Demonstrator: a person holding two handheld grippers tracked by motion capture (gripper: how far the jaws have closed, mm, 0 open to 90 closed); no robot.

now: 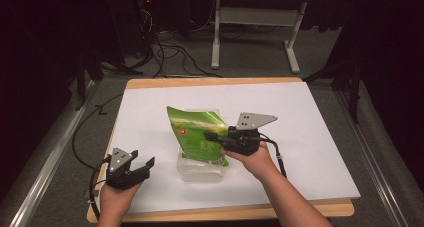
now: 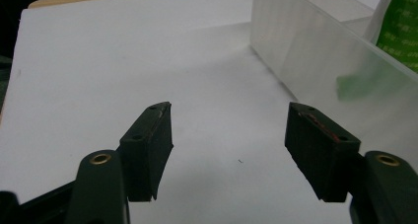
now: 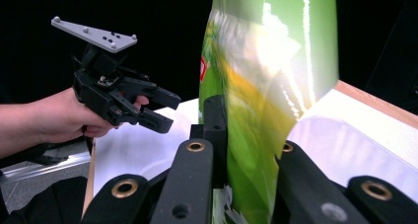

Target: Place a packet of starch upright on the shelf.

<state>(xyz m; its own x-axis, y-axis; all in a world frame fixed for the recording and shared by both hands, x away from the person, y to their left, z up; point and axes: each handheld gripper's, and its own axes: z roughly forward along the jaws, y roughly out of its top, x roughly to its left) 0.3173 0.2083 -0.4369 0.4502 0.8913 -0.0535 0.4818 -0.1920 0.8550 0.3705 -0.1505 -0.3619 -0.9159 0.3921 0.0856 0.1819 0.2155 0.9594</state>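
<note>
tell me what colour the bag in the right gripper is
Green bag, with yellow and white patches; right gripper view shows it best.

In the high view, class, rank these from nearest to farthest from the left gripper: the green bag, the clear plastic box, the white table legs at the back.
1. Clear plastic box: just to the right of the left gripper, near the table's front.
2. Green bag: standing in the box, clamped by the right gripper.
3. White table legs: on the floor beyond the table.

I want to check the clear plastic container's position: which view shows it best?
The high view: the clear plastic container sits whole on the white sheet, under the green bag that the right gripper holds. The left gripper view shows just one frosted wall; the right gripper view shows it blurred behind the bag.
</note>
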